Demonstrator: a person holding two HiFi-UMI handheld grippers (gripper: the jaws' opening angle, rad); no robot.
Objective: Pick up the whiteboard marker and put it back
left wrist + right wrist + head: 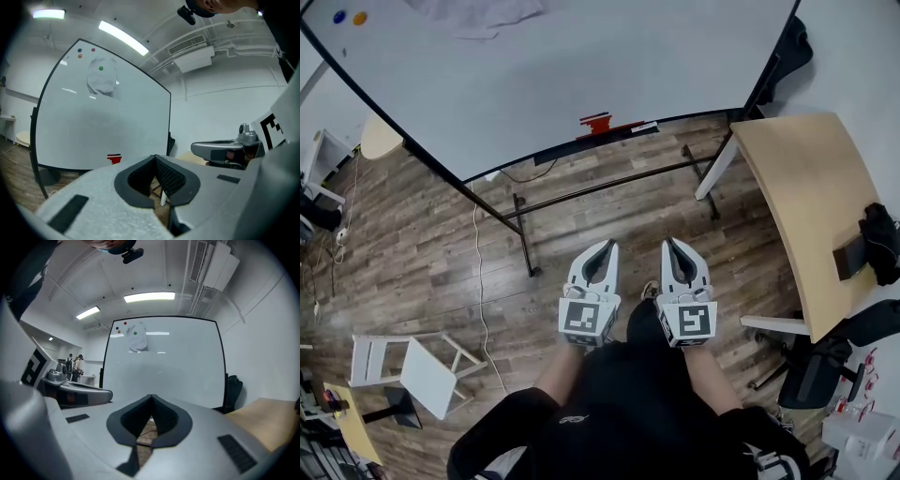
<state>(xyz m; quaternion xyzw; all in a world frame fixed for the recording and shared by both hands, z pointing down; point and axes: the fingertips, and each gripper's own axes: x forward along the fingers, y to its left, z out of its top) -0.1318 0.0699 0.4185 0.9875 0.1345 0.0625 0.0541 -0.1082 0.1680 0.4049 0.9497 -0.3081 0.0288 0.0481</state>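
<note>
Right claw (151,397) tips together, people (75,364) beyond

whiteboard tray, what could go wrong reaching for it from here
Left claw and right claw are both shut; they'd knock things off the tray unless opened first. The stand's bar and a cable cross the floor ahead: trip risk. The red thing there is too small to identify: wrong grab possible.

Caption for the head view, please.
Shut and empty, the left tongs and right tongs face the whiteboard across a wood floor.

Wood floor (422,234) holds whiteboard (534,75), tan table (806,206), possibly a stool (427,370).
</note>
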